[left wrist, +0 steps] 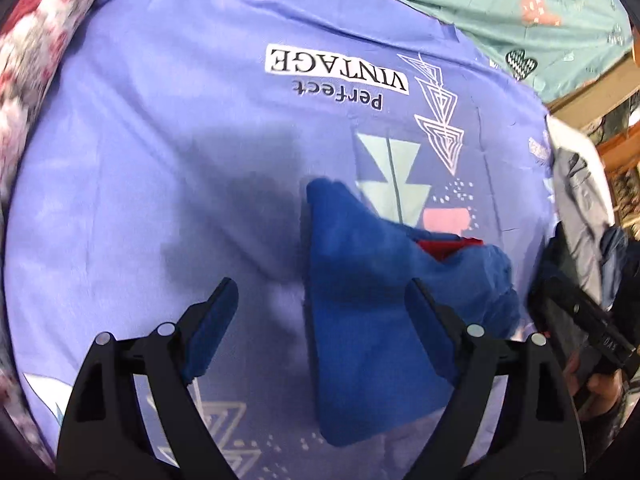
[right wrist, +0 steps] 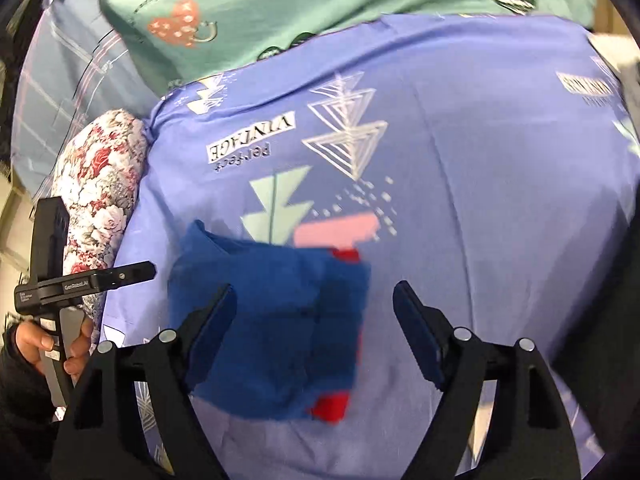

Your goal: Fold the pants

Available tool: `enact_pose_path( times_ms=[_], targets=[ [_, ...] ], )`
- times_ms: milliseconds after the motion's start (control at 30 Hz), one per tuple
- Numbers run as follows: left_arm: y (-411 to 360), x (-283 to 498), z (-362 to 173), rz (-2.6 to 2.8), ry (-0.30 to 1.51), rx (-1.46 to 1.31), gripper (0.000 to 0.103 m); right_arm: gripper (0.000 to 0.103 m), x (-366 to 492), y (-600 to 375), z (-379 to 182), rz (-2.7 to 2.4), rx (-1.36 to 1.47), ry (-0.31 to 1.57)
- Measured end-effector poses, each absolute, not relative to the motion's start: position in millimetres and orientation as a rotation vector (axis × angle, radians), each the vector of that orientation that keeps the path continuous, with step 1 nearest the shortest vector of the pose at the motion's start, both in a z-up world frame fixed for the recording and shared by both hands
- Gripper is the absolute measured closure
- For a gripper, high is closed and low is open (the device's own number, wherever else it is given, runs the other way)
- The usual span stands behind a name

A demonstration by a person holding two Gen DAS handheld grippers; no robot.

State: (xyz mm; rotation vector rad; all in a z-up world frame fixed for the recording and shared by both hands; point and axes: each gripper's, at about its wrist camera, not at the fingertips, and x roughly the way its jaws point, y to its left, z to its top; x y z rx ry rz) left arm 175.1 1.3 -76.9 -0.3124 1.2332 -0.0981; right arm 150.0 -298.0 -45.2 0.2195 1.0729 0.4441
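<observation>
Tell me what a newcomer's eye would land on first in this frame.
The folded blue pants with red trim stand out first, lying low and central on the lilac bedsheet printed with "Perfect VINTAGE" and triangles. Both the left gripper and the right gripper sit open above them, gripping nothing. A floral pillow lies at the sheet's left edge.

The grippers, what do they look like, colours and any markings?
Both the left gripper and right gripper have matte black angular frames with round silver pins and dark blue finger pads. In the right wrist view, the left gripper's black body carries small white lettering.
</observation>
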Motion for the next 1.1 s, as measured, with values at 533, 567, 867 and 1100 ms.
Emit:
enact_pose_path(
  times_ms=[533,567,867,1100],
  targets=[
    [5,220,-142,0.117,1.336,-0.267,0.015,0.103,154,-295,-131,0.371,0.034,1.325],
    [8,220,-141,0.124,1.33,-0.274,0.015,0.103,152,-299,-130,0.367,0.064,1.33],
    [26,212,-118,0.086,1.306,-0.401,0.016,0.039,160,-342,-77,0.4,0.466,1.168],
    [20,196,-116,0.033,1.31,-0.357,0.016,0.039,154,-331,-78,0.519,0.54,1.213]
  ],
)
